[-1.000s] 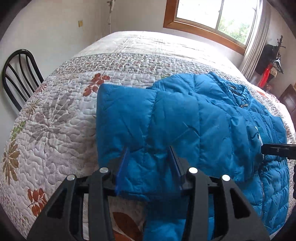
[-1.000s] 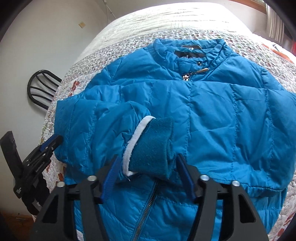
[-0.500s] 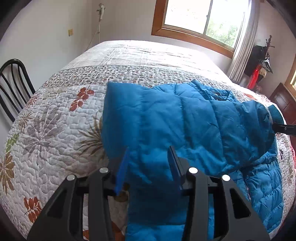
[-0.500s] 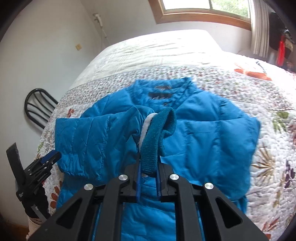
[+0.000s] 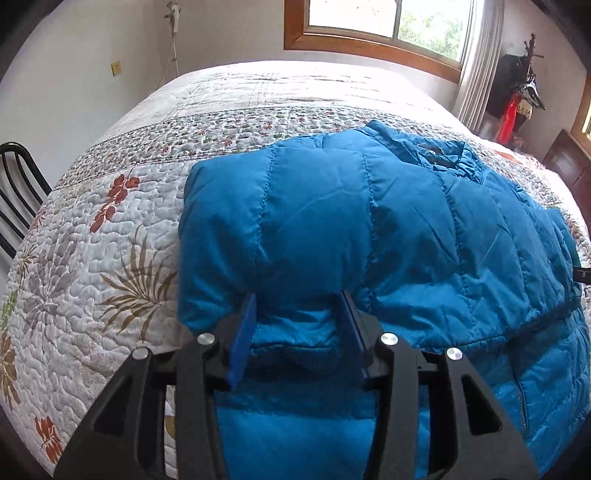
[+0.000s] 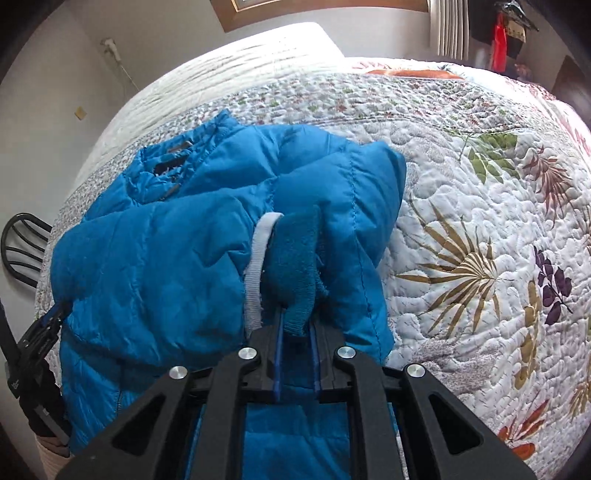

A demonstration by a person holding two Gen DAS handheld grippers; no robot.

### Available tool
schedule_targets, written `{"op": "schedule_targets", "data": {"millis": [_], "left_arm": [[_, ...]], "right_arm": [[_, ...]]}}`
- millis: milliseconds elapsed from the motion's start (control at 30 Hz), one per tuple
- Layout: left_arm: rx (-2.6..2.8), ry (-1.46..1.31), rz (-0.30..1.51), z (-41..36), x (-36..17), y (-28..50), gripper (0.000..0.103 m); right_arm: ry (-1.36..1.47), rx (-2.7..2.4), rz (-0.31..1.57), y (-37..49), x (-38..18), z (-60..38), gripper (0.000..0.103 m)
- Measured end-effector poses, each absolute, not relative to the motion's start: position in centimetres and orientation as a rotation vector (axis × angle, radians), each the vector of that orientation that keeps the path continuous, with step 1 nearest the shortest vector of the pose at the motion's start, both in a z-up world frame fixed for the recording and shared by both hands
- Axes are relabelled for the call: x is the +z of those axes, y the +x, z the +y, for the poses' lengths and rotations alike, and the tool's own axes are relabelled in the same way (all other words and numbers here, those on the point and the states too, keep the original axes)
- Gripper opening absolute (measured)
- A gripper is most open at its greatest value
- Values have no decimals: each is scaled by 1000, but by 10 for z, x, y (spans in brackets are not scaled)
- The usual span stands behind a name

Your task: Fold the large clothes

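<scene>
My right gripper [image 6: 295, 328] is clamped nearly closed on the cuff [image 6: 295, 258] of the jacket [image 6: 155, 266]; its jaws have just been closing, with the teal knit pinched between the pads. My left gripper [image 5: 299, 321] stands about half open, and a puffy fold of the jacket [image 5: 369, 229] fills the gap from pad to pad, so I judge it gripped (the padding is thick, which would explain the width).

In the right wrist view the cuff rises toward 12 o'clock from my fingers, its white band on the 9 o'clock side. The sleeve lies across the jacket body, which spreads from 8 to 12 o'clock on the quilt [image 6: 480, 184]. The collar [image 6: 173, 155] sits at about 11 o'clock, and my other gripper shows at the edge near 8 o'clock. Bare quilt fills 1 to 4 o'clock.

In the left wrist view the jacket runs from my fingers out to 2 o'clock; a chair [image 5: 18, 192] stands at 9 o'clock and the window [image 5: 388, 26] at 12.

I judge this the sleeve-folding step, early in the fold. Next I need to lay the cuff flat across the chest, release it, and keep the left side pinned so the slippery shell does not slide.
</scene>
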State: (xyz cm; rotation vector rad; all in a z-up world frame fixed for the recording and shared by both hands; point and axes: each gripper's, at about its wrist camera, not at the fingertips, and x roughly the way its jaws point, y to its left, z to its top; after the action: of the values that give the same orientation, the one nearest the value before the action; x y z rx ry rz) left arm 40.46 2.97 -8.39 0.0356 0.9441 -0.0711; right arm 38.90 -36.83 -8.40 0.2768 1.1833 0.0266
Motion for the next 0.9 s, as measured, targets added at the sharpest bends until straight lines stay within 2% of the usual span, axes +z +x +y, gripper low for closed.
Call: {"op": "schedule_targets", "data": {"millis": [167,267,367,633,733,900], "left_arm": [[-87,5,926,37,-60,397,43],[-101,1,880,28,-39,393,43],[-139,13,894,4,-36,398,43],[-146,42,960,-31,-69,410,43],[-153,53,978,-30,-86,413,44],[-146,87,963,-33,-93,411,44]], "right_arm": [[183,-26,1111,374,-52,-357,19],[153,-1,1025,362,-19,-344,19],[175,131,1042,368,-11,-319,19],[144,189,1191,387,-67,-266,19],[168,170,1239,390,-94,-268,16],[159,160,1212,386,-105,-270,16]]}}
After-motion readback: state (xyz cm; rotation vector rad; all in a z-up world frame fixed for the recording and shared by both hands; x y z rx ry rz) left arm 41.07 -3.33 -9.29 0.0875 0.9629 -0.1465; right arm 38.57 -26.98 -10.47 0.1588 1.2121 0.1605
